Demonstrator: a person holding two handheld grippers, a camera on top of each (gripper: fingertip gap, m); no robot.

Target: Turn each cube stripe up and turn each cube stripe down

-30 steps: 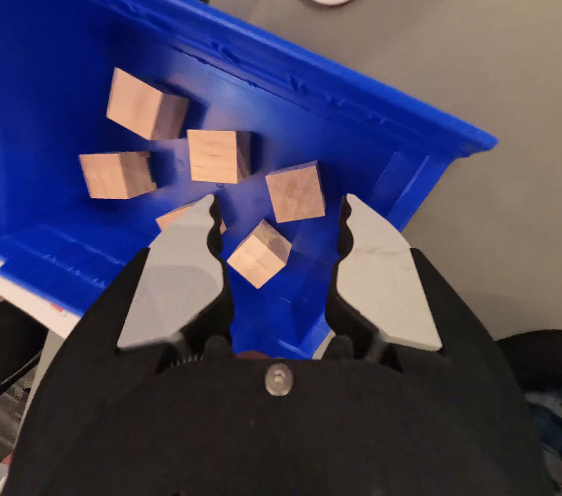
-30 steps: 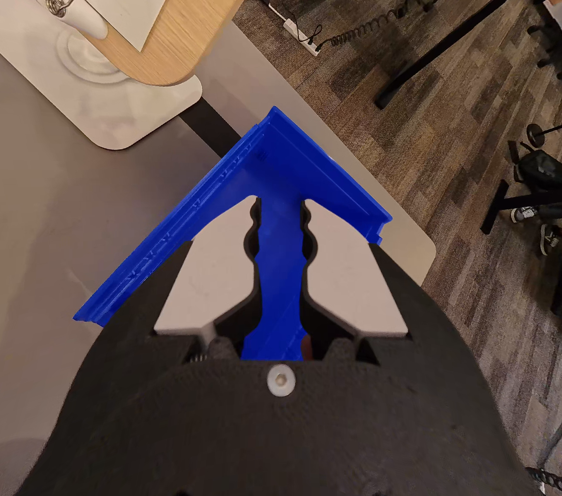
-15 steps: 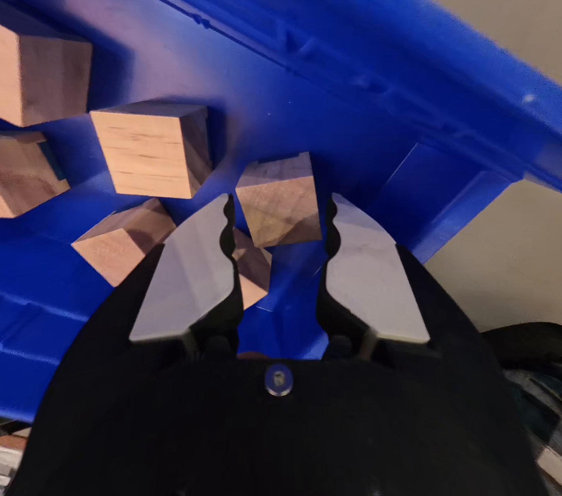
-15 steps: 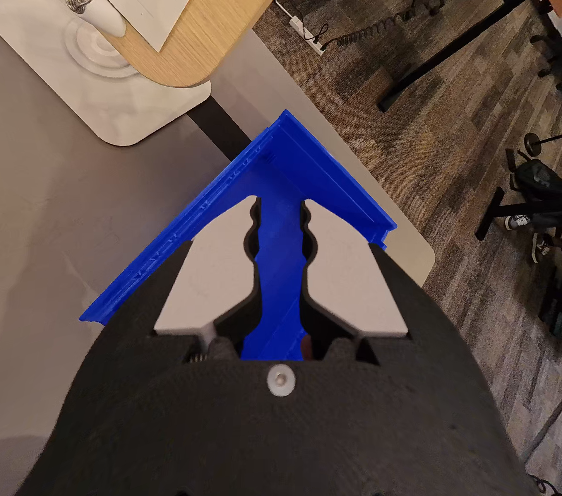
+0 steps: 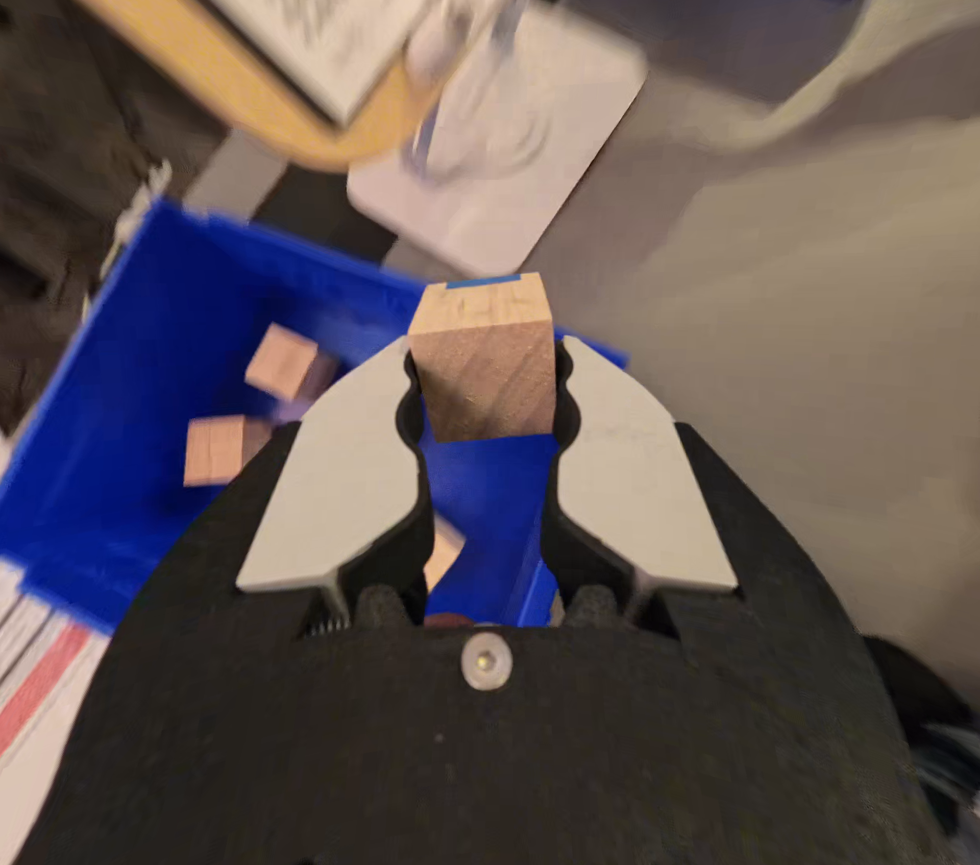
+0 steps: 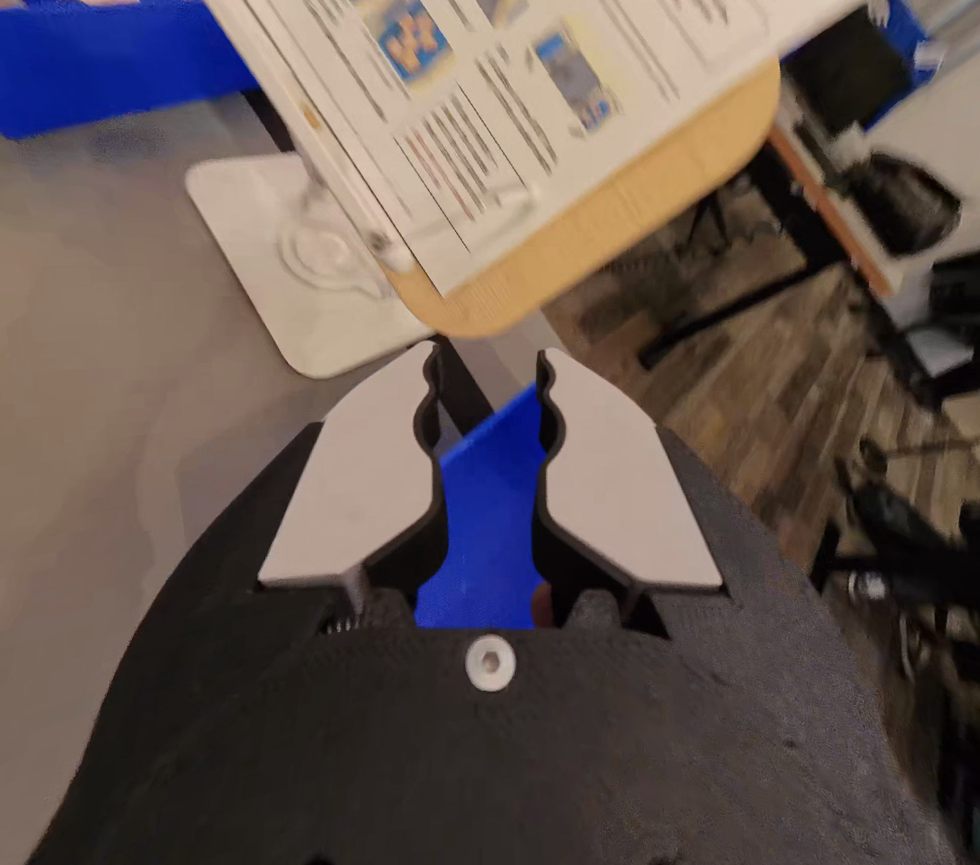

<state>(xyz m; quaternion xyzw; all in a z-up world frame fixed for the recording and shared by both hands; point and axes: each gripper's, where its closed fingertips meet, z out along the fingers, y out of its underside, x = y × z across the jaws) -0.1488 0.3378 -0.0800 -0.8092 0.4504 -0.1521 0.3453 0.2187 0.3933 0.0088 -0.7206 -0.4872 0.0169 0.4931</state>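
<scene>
so your left tongs (image 5: 483,362) are clenched on a wooden cube (image 5: 485,380) — both pads press its side faces, and it hangs just above the right-hand corner of the blue bin (image 5: 132,415). a strip of blue tape (image 5: 483,282) shows on the far edge of the cube, on the face turned away from you. the cube looks light, stiff and dry, with flat square faces, so it should sit steady if you keep holding it on two opposite plain sides and leave the taped face free to turn up or down. other cubes (image 5: 281,367) lie loose on the bin floor, toward its left side.

your right tongs (image 6: 488,362) are released, nothing between the pads; they hover over a corner of a blue bin (image 6: 488,457) at the table's edge. watch the paper stand (image 6: 477,97) — its white base (image 6: 254,224) sits on the grey table (image 6: 79,309) just beyond both tongs, and the tilted board overhangs the space ahead. a second blue bin (image 6: 79,70) with cubes sits at the far left of the table.
</scene>
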